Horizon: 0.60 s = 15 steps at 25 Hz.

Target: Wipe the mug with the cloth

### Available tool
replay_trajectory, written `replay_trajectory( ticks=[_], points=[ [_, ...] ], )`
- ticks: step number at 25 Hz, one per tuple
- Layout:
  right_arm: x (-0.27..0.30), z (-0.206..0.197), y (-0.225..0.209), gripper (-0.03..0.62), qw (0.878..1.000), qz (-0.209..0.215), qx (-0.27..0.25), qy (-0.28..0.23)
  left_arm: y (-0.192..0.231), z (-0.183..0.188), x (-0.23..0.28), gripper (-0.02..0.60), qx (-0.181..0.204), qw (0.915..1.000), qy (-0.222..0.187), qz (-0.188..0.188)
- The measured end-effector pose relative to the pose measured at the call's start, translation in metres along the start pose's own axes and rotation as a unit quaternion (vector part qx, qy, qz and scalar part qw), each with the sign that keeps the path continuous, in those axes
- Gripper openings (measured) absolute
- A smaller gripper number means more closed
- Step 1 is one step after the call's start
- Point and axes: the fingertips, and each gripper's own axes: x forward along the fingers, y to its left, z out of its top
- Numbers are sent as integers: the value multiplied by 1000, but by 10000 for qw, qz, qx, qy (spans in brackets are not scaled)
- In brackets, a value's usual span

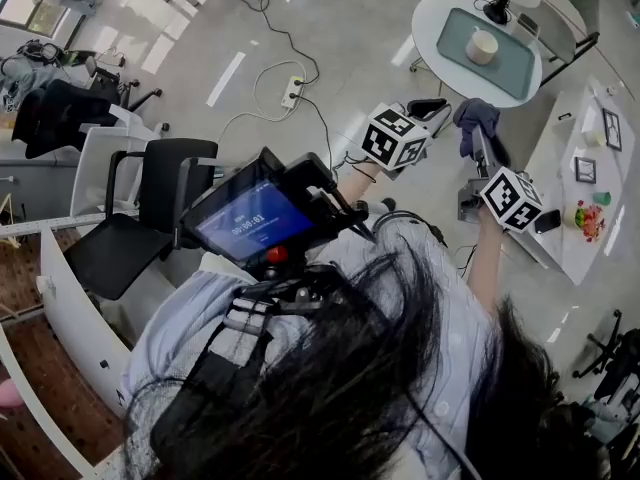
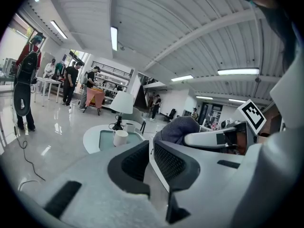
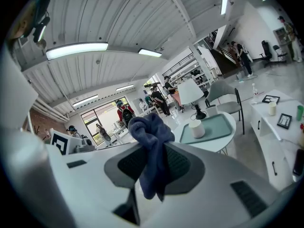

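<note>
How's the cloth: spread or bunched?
Bunched. The cloth is wadded into a lump, pinched in the shut right tongs, with a tail hanging below them.

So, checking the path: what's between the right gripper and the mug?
Bare floor, then table rim and tray, in the right gripper view.

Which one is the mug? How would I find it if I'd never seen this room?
Look for the round white table on the shiny floor ahead of the person. A pale green tray lies on it, and the mug stands on that tray. It is short, plain and whitish, unlike the tall lamp with a black foot beside it.
</note>
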Motion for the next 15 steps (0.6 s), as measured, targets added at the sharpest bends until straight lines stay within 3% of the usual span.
replay_trajectory(
  ticks=[5, 15],
  points=[
    [31, 1, -20, 107, 9997, -122, 199, 116, 31, -5, 28, 34, -133, 9996, 231, -39],
    [31, 0, -36, 107, 9989, -326, 306, 125, 37, -13, 37, 34, -377, 9989, 269, -99]
  ],
)
